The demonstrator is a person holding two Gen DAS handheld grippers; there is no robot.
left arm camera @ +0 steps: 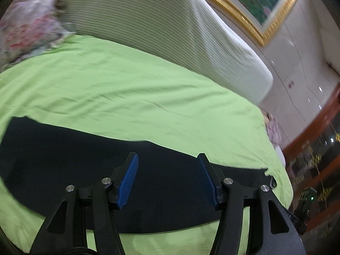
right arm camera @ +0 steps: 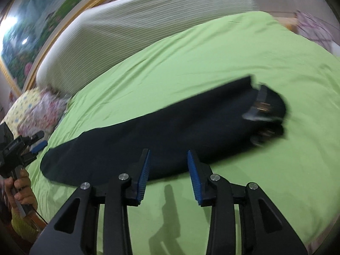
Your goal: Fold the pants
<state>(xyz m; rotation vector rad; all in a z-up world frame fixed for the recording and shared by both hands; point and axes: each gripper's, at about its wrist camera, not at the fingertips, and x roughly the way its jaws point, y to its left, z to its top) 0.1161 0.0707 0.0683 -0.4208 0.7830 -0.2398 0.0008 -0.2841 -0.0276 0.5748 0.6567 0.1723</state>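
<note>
A green bedsheet (left arm camera: 148, 89) fills most of both views, with a white ribbed headboard cushion (left arm camera: 148, 17) rising behind it toward 12 o'clock and a gold-framed painting (left arm camera: 255, 4) on the wall at about 1 o'clock in the left wrist view. A floral pillow (right arm camera: 40, 110) sits at the sheet's edge, at 9 o'clock in the right wrist view.

The dark pants (right arm camera: 161, 125) lie flat on the sheet as one long narrow band. In the right wrist view they run from 8 o'clock up toward 2 o'clock, where the waistband end (right arm camera: 265, 106) is bunched and blurred. In the left wrist view the pants (left arm camera: 63, 159) stretch across the lower half from 9 o'clock to 3 o'clock.

The left gripper (left arm camera: 167, 180) hovers over the middle of the band, its blue-padded jaws spread wide with cloth showing behind the gap, nothing pinched. The right gripper (right arm camera: 167, 174) has its jaws spread too, tips at the near edge of the pants, with bare sheet below the gap; whether they touch the cloth I cannot tell. The left gripper (right arm camera: 23, 146) also appears at 9 o'clock there, held in a hand (right arm camera: 20, 189)
</note>
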